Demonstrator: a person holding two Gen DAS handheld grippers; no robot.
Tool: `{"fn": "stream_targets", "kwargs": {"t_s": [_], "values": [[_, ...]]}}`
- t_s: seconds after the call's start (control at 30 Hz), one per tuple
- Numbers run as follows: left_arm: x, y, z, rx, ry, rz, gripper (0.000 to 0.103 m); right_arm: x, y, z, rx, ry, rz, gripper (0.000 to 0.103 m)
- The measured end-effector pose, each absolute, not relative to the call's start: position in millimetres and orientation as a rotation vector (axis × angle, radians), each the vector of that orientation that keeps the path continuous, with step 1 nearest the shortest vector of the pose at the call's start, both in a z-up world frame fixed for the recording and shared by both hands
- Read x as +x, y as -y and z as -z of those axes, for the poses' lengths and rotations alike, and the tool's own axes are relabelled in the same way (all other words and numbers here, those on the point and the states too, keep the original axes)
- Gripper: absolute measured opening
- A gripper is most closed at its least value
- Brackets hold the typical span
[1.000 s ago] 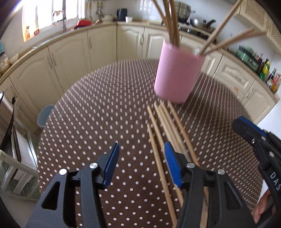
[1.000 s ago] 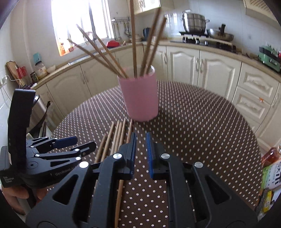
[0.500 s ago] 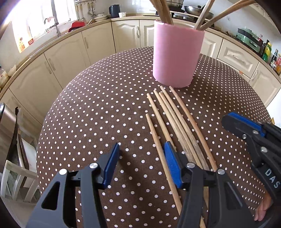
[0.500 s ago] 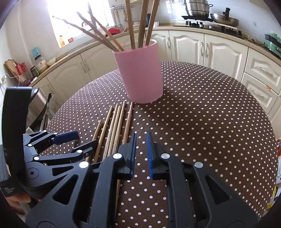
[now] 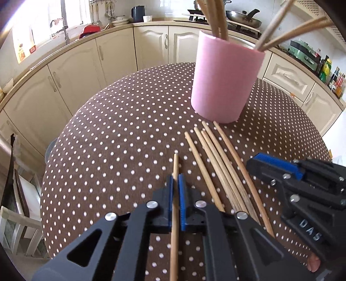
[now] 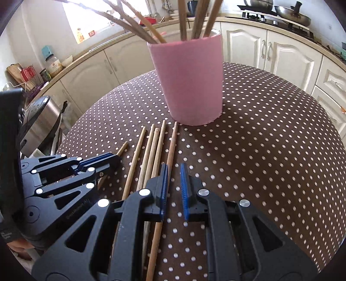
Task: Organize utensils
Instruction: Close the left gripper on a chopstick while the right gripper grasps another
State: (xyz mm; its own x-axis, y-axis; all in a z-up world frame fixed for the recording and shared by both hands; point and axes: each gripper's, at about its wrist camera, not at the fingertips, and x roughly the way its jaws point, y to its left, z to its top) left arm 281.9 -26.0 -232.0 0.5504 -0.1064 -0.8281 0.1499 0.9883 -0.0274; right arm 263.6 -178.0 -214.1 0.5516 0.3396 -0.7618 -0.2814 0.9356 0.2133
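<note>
A pink cup (image 5: pixel 226 77) holding several wooden chopsticks stands on the brown dotted round table (image 5: pixel 121 138); it also shows in the right wrist view (image 6: pixel 190 82). Several loose chopsticks (image 5: pixel 218 164) lie side by side in front of it, also in the right wrist view (image 6: pixel 151 155). My left gripper (image 5: pixel 176 188) is shut on one chopstick (image 5: pixel 174 216), low over the table, left of the row. My right gripper (image 6: pixel 173 181) hovers over the right side of the row, its jaws a narrow gap apart and empty, beside the rightmost chopstick (image 6: pixel 170 149).
Cream kitchen cabinets (image 5: pixel 112 54) curve round behind the table. A hob with pans (image 5: pixel 240 19) and bottles (image 5: pixel 333 73) stand on the counter. A white chair (image 5: pixel 17 216) and a steel cooker (image 6: pixel 41 121) are at the table's left.
My left gripper has closed on the leftmost chopstick, which has turned to lie along its fingers. Both grippers have come lower and closer to the row.
</note>
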Motion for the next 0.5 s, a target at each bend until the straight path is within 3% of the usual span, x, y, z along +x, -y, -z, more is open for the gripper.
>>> {"fn": "stream_targets", "kwargs": {"t_s": [0.5], "values": [[308.4, 23.0, 231.4, 0.026, -0.974, 0.166, 0.006, 300.0, 140.3, 215.0, -0.074, -1.034, -0.376, 0.01]]}}
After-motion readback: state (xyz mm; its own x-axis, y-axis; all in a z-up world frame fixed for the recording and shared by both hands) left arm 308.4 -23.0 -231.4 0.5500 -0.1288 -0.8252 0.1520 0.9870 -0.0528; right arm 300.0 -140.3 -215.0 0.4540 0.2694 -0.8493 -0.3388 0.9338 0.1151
